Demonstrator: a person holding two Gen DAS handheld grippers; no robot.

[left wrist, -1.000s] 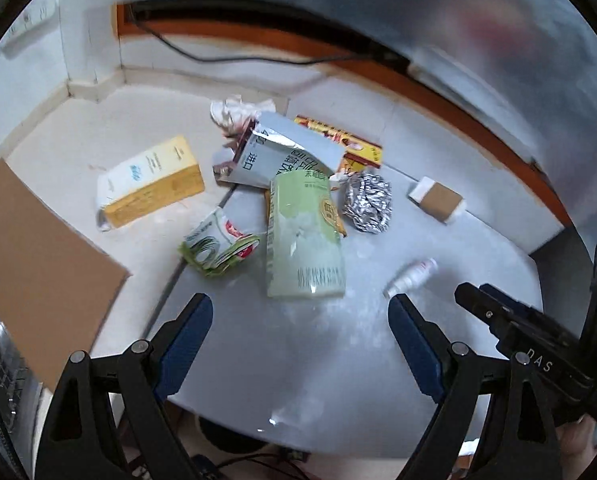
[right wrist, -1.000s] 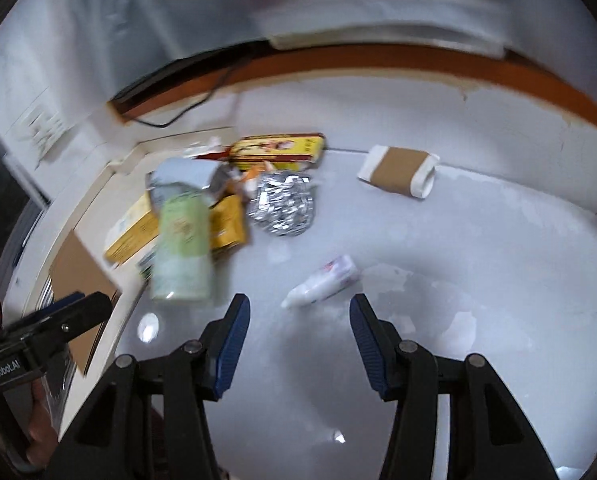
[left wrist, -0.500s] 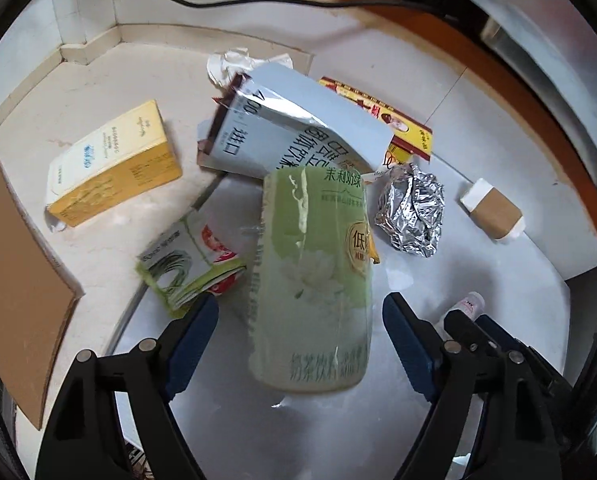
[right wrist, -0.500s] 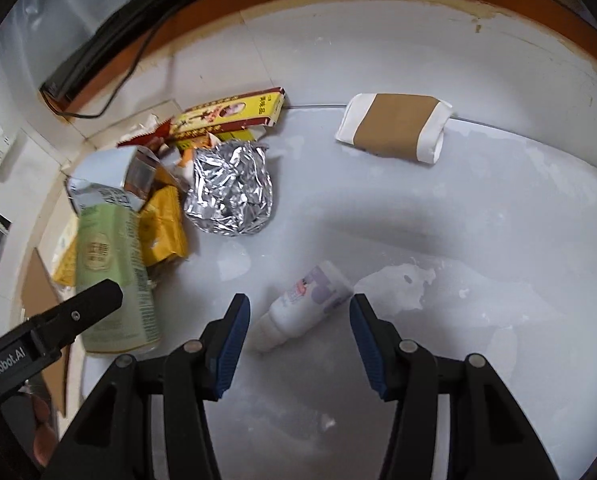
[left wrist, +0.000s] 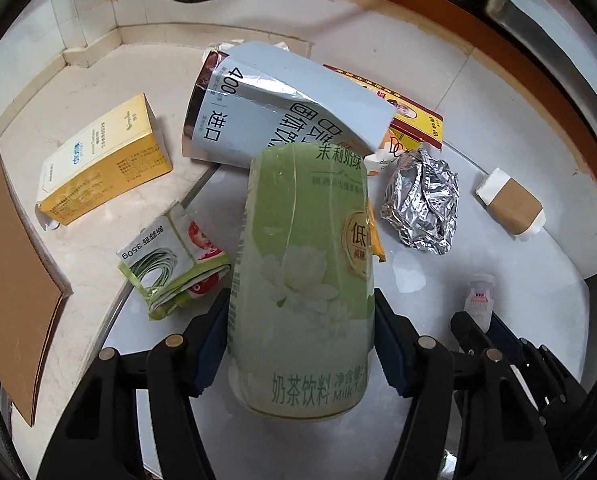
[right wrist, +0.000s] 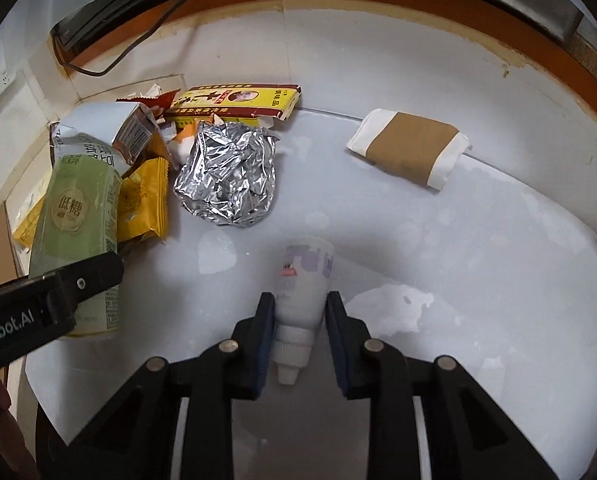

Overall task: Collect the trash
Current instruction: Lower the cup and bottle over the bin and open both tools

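Note:
A green milk-tea carton (left wrist: 302, 280) lies on the round white table (right wrist: 498, 280), and my left gripper (left wrist: 300, 344) has both pads against its sides. The carton also shows in the right wrist view (right wrist: 78, 232). My right gripper (right wrist: 300, 332) is closed around a small white squeeze tube (right wrist: 302, 288) lying on the table, cap towards me. The same tube shows in the left wrist view (left wrist: 478, 300). Crumpled foil (right wrist: 228, 176) lies just beyond the tube.
A grey-white carton (left wrist: 274, 112), a yellow box (left wrist: 102, 160), a green vegetable wrapper (left wrist: 170, 264), a red-yellow box (right wrist: 238, 102) and a brown-banded paper cup (right wrist: 410, 152) lie around. A cardboard sheet (left wrist: 10, 280) stands at the left. A cable (right wrist: 138, 40) runs along the wall.
Both grippers moved forward and down. The left one now straddles and grips the green carton; the right one has closed on the white tube.

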